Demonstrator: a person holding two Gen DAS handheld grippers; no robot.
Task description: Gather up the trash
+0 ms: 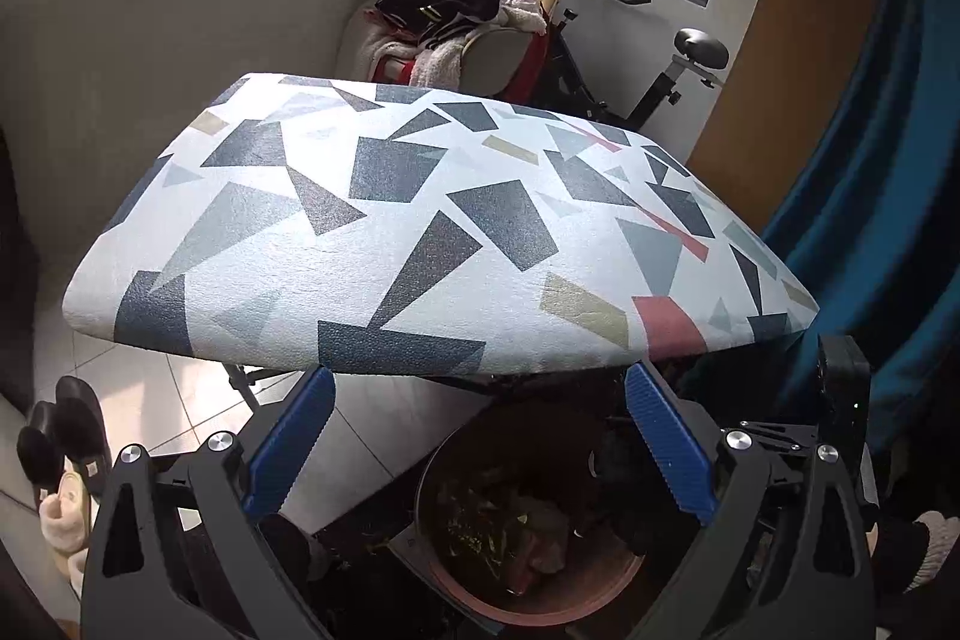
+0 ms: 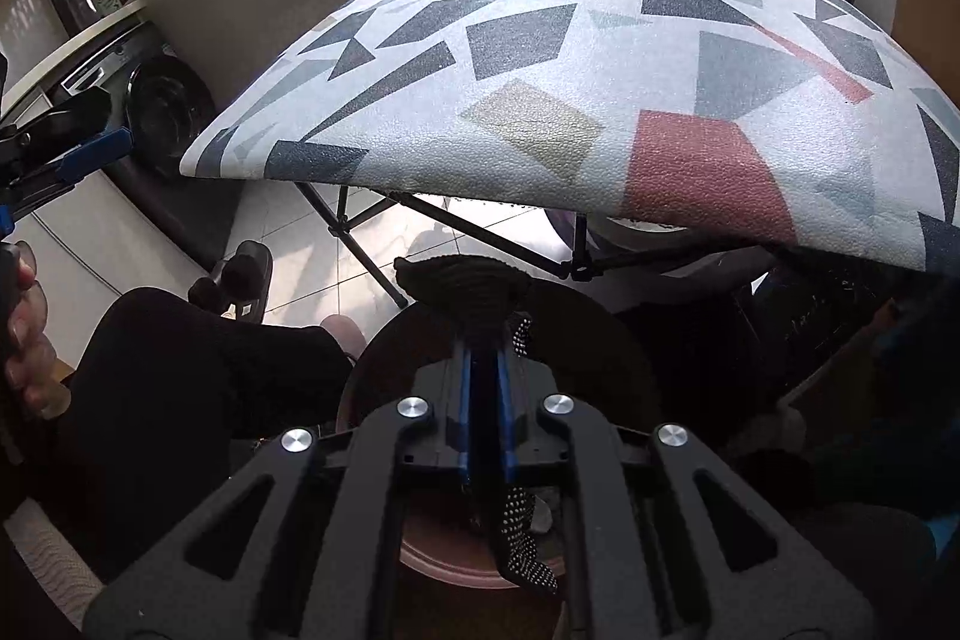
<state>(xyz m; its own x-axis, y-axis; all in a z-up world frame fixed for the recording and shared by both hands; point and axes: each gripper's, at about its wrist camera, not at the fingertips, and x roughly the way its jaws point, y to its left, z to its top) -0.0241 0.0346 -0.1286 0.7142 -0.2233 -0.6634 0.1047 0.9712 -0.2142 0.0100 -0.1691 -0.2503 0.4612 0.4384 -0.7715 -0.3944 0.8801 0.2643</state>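
Observation:
My right gripper [image 2: 485, 334] is shut on a black knitted cloth with white dots [image 2: 465, 283]. Part of the cloth hangs below the jaws [image 2: 522, 538]. It is held over a round brown trash bin [image 2: 384, 358] on the floor. My left gripper [image 1: 480, 388] is open and empty, held above the same bin [image 1: 606, 589], which holds dark scraps. The left gripper also shows at the left edge of the right wrist view [image 2: 90, 148].
A folding table with a geometric-patterned top [image 1: 420, 220] stands just beyond the bin, its black legs [image 2: 360, 226] beside it. A chair piled with clothes [image 1: 456, 10] and an exercise bike [image 1: 678, 58] stand behind. Slippers [image 1: 60, 436] lie on the tiled floor at left. A blue curtain [image 1: 870, 160] hangs at right.

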